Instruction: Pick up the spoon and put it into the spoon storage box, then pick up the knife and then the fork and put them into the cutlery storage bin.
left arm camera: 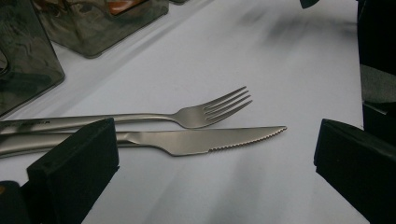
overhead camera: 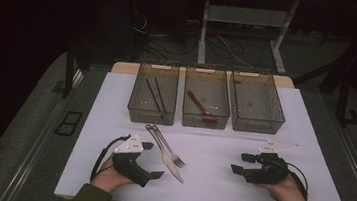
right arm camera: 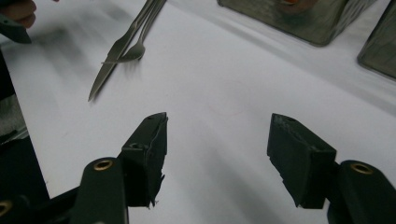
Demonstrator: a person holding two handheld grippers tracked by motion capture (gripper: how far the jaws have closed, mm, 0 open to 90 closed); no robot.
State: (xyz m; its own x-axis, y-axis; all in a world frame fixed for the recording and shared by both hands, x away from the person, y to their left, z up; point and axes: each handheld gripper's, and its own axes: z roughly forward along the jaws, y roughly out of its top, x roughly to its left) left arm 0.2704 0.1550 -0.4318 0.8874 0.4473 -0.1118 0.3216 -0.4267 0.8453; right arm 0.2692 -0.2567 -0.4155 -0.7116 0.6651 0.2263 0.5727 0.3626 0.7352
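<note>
Three clear bins are lined up at the 12 o'clock side of the white table (overhead camera: 307, 194). The left bin (overhead camera: 138, 107) is seen to hold a pair of dark chopsticks (overhead camera: 156, 94), and the middle bin (overhead camera: 188, 115) a brown wooden spoon (overhead camera: 201, 108); nothing can be made out in the right bin (overhead camera: 275, 115). This is judged to be cutlery sorting, partly done.

A fork (overhead camera: 166, 146) and a knife (overhead camera: 169, 161) are left on the table, side by side and crossing near their handles, tips pointed toward 5 o'clock. They lie just at 3 o'clock of the left gripper (overhead camera: 152, 160), well apart from the right gripper (overhead camera: 238, 163).

The left gripper is held with its jaws spread wide, nothing between them; in the left gripper view the knife (left arm camera: 205, 141) and fork (left arm camera: 205, 112) are seen just ahead. The right gripper (right arm camera: 217, 140) is also held apart, with bare table between its pads, and the cutlery lies toward its 11 o'clock.

Neither piece is gripped yet. It is judged that both must still be picked up and put in a bin, probably the bare one.
</note>
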